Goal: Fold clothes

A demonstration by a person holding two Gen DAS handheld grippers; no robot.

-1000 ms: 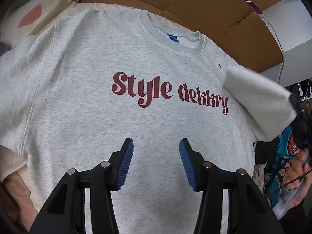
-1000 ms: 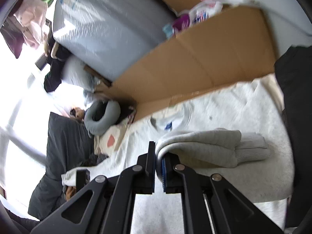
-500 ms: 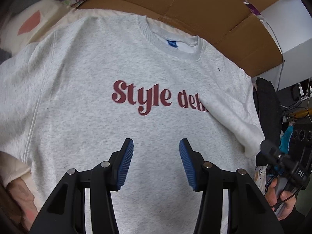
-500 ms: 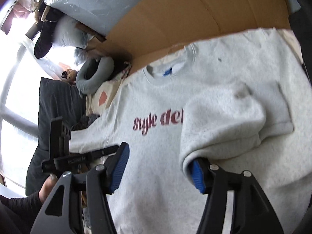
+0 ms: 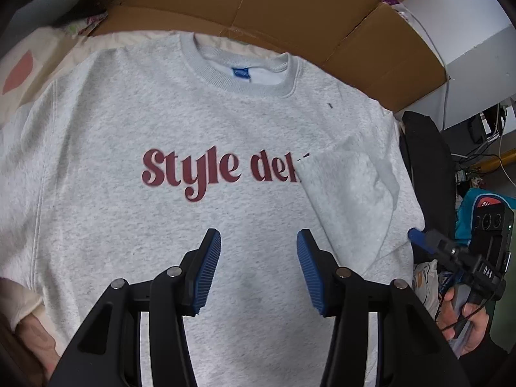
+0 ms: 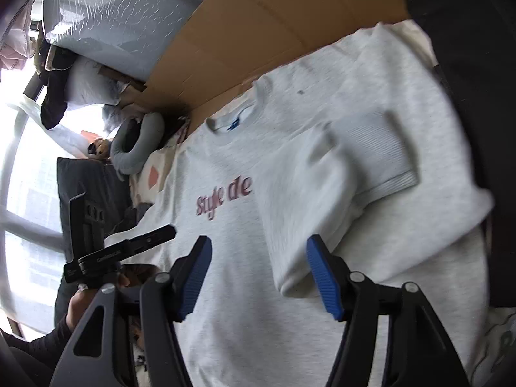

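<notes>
A light grey sweatshirt (image 5: 200,122) with dark red lettering lies face up and flat; it also shows in the right wrist view (image 6: 232,306). Its right sleeve (image 5: 351,190) is folded across the chest and covers the end of the lettering; the sleeve also shows in the right wrist view (image 6: 309,193). My left gripper (image 5: 258,271) is open and empty above the lower chest. My right gripper (image 6: 258,274) is open and empty just off the folded sleeve's lower edge; it shows at the right edge of the left wrist view (image 5: 451,254).
Brown cardboard (image 5: 290,9) lies behind the collar. A black garment (image 5: 422,167) lies to the right of the sweatshirt. A grey neck pillow (image 6: 135,148) and plastic-wrapped bedding (image 6: 122,16) are at the far left. A cream blanket (image 5: 29,74) lies under the shirt.
The right gripper carried the right sleeve across the chest, laid it down, opened and drew back from it. The left gripper stayed open and moved slightly down the shirt.
</notes>
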